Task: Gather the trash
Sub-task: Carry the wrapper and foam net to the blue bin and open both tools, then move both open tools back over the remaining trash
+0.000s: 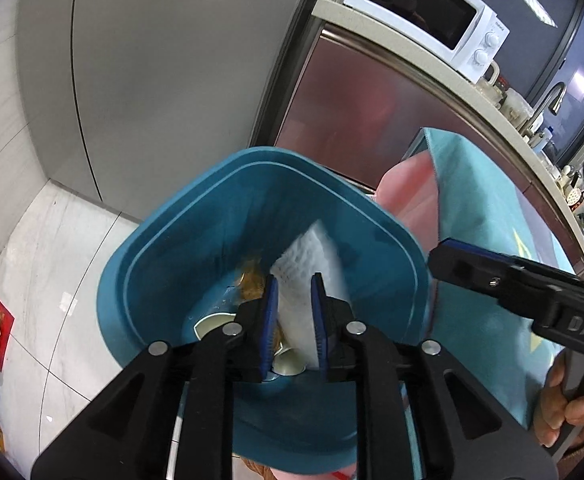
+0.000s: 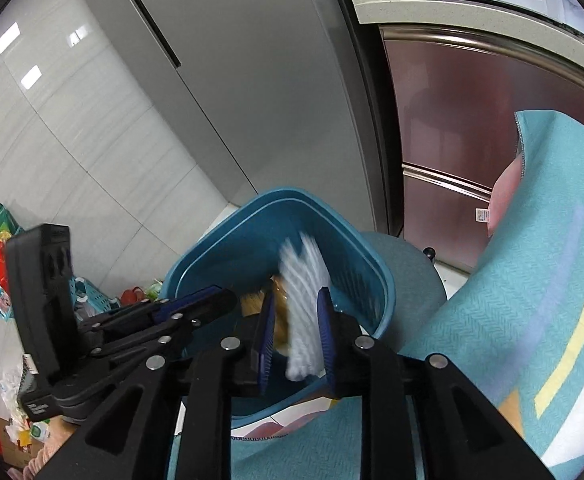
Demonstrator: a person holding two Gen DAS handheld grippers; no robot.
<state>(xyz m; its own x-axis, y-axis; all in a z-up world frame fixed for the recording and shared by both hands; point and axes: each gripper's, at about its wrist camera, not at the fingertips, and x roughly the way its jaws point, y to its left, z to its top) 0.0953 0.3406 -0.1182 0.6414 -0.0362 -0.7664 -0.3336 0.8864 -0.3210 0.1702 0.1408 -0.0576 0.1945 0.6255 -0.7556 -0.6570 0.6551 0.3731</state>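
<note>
White paper towel drops into teal bin, light, limp; pinch any edge. Left gripper and right gripper slightly parted, holding nothing.

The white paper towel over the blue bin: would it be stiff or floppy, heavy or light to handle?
Probably floppy: the white paper towel looks like thin, quilted paper, and its edges blur in the right wrist view. Likely very light for its size, so it should drift rather than drop straight. It should not roll. It appears to hang loose above the blue bin.
</note>
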